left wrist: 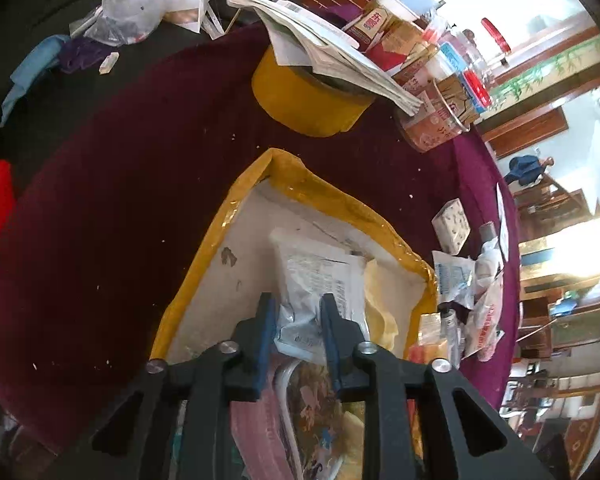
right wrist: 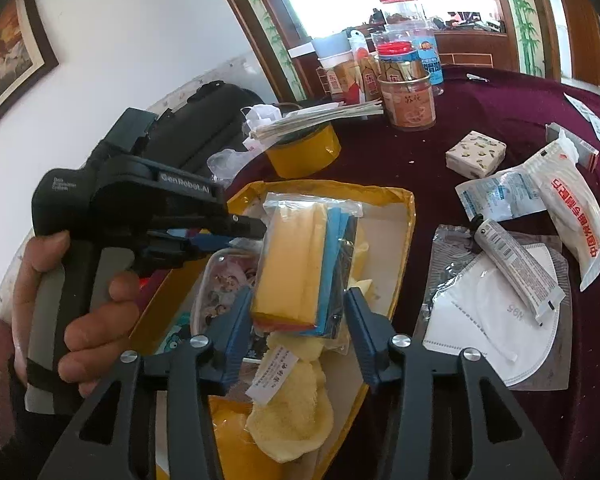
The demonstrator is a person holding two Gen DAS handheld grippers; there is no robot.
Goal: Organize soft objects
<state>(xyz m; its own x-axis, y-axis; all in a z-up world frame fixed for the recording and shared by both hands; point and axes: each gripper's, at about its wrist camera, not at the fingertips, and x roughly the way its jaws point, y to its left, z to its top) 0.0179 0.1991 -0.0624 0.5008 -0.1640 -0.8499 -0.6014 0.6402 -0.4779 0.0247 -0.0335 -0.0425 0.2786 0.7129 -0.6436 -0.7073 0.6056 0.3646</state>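
Maroon-clothed surface [right wrist: 480, 92], cluttered. Sponge pack [right wrist: 300, 268] sits in the yellow box [right wrist: 404, 216], long axis running away between the right gripper's [right wrist: 296, 316] fingers, released; left gripper [left wrist: 296, 320] straddles a wipes packet [left wrist: 320, 284], fingers loose.

A table draped in maroon cloth [right wrist: 480, 120] is carrying a yellow-rimmed box [right wrist: 410, 216], a yellow tape roll [right wrist: 304, 152], a tin [right wrist: 412, 104], a tissue pack [right wrist: 476, 154], a white mask [right wrist: 488, 320] and a tube [right wrist: 516, 268]
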